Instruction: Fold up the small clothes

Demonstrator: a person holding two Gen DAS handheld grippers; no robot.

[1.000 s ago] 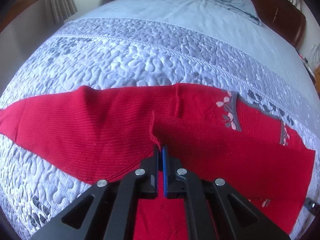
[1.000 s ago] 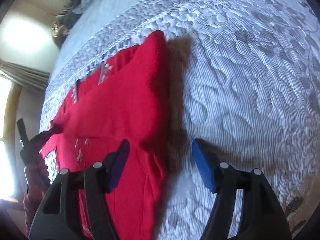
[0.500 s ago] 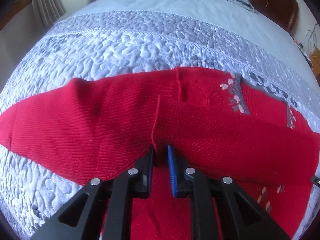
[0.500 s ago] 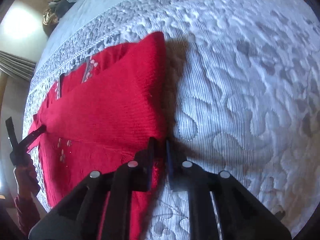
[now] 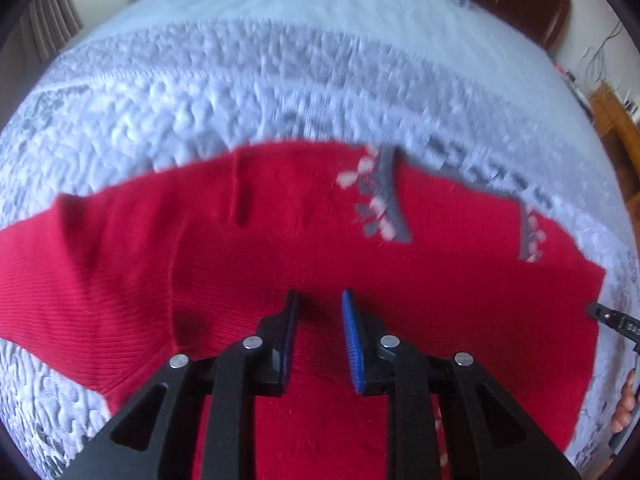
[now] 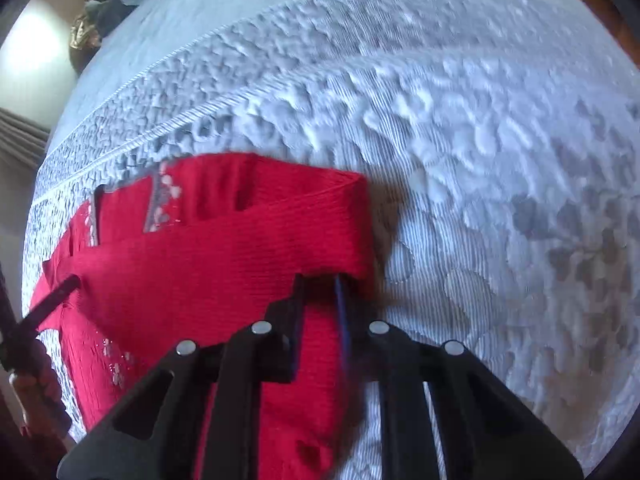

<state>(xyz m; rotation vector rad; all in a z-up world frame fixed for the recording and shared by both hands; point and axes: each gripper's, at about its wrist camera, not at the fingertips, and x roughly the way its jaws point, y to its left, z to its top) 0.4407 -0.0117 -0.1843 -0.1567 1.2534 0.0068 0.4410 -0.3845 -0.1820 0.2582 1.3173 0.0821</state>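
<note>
the red sweater (image 5: 280, 272) lies on the bed (image 5: 280, 80). the left hand-held gripper (image 5: 318, 300), just opened, stands narrow and empty; the right hand-held gripper (image 6: 320, 280), just closed, pinches its edge. one-sided pulling could undo the fold.

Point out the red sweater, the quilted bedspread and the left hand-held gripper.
red sweater (image 5: 280, 256): left wrist view, on the folded body.
quilted bedspread (image 6: 500, 160): right wrist view, on bare quilting right of the sweater.
left hand-held gripper (image 5: 319, 300): left wrist view, midway between its fingertips.
</note>
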